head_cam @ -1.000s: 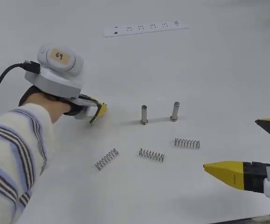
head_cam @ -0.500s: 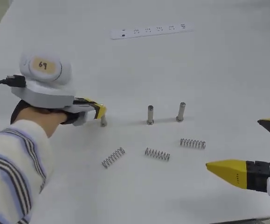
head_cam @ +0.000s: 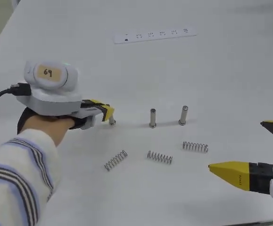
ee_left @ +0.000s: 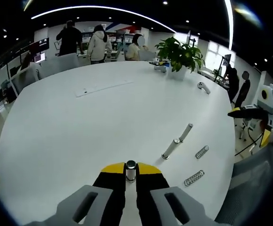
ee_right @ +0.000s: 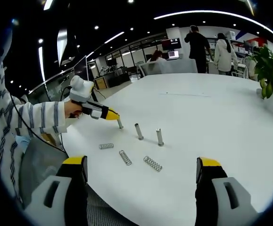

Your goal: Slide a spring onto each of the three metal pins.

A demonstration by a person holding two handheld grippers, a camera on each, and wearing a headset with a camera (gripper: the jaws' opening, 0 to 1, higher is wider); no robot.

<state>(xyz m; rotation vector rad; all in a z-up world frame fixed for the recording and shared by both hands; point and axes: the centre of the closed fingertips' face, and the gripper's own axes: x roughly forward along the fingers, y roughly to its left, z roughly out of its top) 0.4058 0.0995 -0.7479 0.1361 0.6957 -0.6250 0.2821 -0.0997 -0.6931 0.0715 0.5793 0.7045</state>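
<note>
On the white table (head_cam: 211, 70), the left gripper (head_cam: 109, 112) has its jaws pinched close on the held pin (head_cam: 112, 121). This small metal pin stands on its flat end at the left of the row. The middle pin (head_cam: 153, 117) and the right pin (head_cam: 184, 115) stand beside it, each apart from the next.

I think the job now is to leave this pin standing straight. To do that well, open the jaws just a little, so the pin does not tip. Then pull the gripper back level, not sideways.

The right gripper (head_cam: 236, 145) hangs near the front edge with its jaws wide and nothing in them. Three springs (head_cam: 160, 157) lie flat between it and the pins, and none is on a pin yet. The right spring (head_cam: 195, 147) is closest to that gripper and looks easy to pinch by one end.

A power strip (head_cam: 155, 35) lies far back, out of the way. Nothing blocks the pins, but a bumped spring could roll.
</note>
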